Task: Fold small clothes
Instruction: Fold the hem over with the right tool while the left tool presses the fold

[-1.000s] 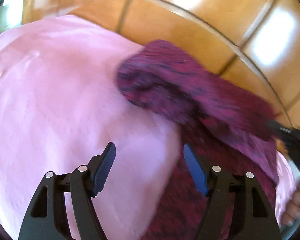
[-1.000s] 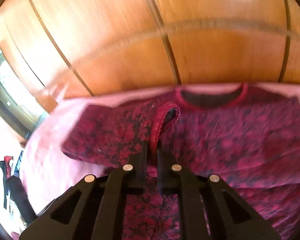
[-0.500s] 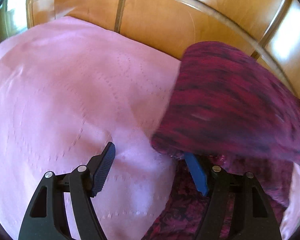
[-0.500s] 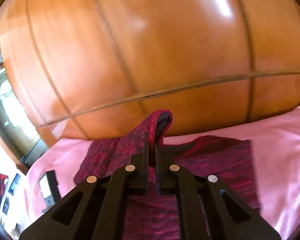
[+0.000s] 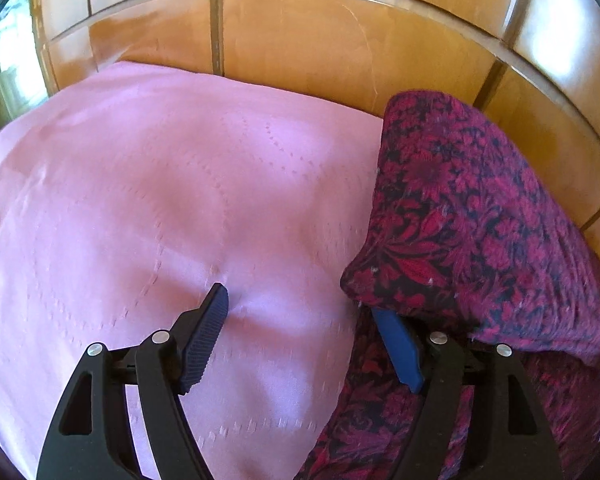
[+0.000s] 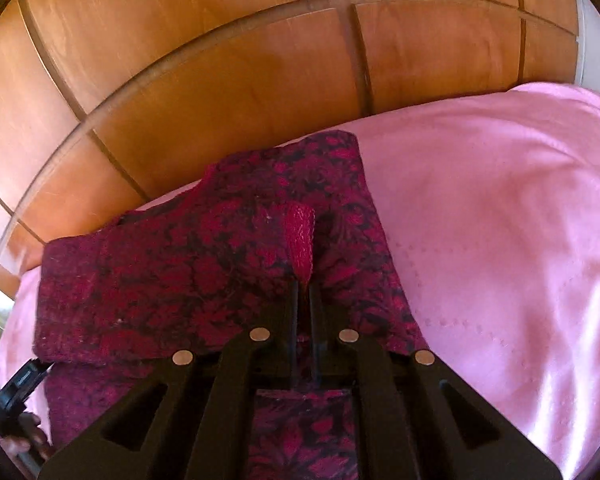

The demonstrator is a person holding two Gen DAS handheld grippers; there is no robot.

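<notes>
Since the earlier frame I'm seeing the top (image 6: 204,264) swung across and down; its side flap is now lying folded over the body. The pink sheet (image 5: 148,208) is covering the bed, wood panelling (image 6: 228,80) behind it. The top is sitting on the sheet by the panelling. My right gripper (image 6: 304,286) is clenching the top's red hem (image 6: 300,236). My left gripper (image 5: 300,320) is hanging released over the sheet, right finger (image 5: 398,346) under the flap's edge.

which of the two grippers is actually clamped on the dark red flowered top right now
The right gripper: its jaws are shut on a red hem edge of the dark red floral knit top. The left gripper stands open over the pink bedsheet, pinching nothing.
</notes>
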